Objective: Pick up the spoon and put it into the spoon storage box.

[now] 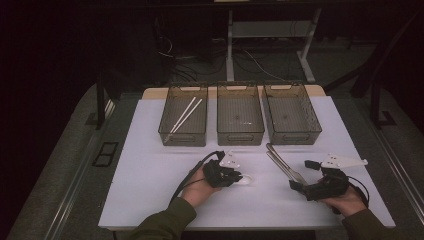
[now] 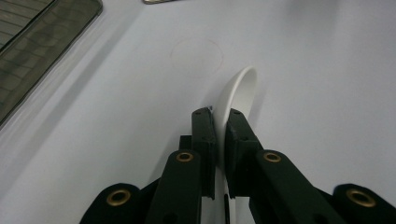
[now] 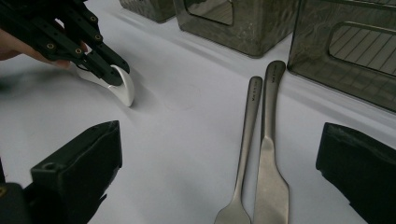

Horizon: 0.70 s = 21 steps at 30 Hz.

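- L gripper [image 2: 219, 140] is pinching the white spoon [image 2: 240, 91] on edge — pads pressed onto the thin wall of the bowl, spoon resting on the table [image 1: 150, 190], roughly centre-front in the high view.
- R gripper [image 3: 219, 177] stands spread wide, nothing between its pads; fork [image 3: 245, 140] and knife [image 3: 270, 140] lie side by side just ahead of it.
- Risk 1 — the grip is on a thin, smooth, curved rim. If the lift is quick or tilted, I'd expect the spoon to swivel between the pads or slip out.
- Risk 2 — bite looks shallow and off-centre; the free end could sag and drag on the table as it rises.
- Risk 3 — trays [image 1: 240, 135] sit at 12 o'clock; a low carry could clip a front wall.
- Spoon axis, left gripper view: long axis runs approx 6 to 12, curved tip heading to about 1 o'clock, away from the gripper.
- Right gripper view: bowl end [image 3: 123, 88] points down to approx 5 o'clock, handle end hidden behind the L jaws.
- Chopsticks [image 1: 186, 114] already lie in the left tray, so prob. a sorting job.
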Motion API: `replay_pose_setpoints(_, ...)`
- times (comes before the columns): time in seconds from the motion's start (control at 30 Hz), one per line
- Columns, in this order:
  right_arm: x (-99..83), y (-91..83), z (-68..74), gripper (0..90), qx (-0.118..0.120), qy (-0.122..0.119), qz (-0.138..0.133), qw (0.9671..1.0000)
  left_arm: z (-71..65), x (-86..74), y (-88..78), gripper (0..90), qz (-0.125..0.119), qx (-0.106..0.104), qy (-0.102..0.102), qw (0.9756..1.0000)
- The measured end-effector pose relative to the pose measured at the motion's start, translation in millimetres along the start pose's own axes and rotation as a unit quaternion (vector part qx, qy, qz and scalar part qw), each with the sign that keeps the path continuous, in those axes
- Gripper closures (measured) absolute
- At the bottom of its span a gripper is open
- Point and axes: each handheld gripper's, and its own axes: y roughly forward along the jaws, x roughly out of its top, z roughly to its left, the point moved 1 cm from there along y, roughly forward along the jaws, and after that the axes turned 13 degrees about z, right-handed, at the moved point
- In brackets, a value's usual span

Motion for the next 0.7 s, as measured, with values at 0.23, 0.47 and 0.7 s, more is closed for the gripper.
replay_pose_setpoints(0.23, 0.0, -0.2, 0.1, 0.4, -0.001, -0.002, 0.000, 1.0000, -2.0, 2.9, -1.5, 83.6, -0.001, -0.010, 0.017, 0.9998)
replay_pose_setpoints(0.47, 0.8, 2.3, 2.3, 0.4, 0.008, -0.001, -0.004, 1.0000, 0.3, 3.3, -10.8, 83.6, -0.018, -0.025, 0.020, 0.9993)
replay_pose_setpoints(0.7, 0.7, 3.6, 2.9, 0.4, 0.011, -0.003, -0.005, 0.9999, 7.1, 3.6, -25.6, 83.6, -0.036, -0.035, 0.024, 0.9984)
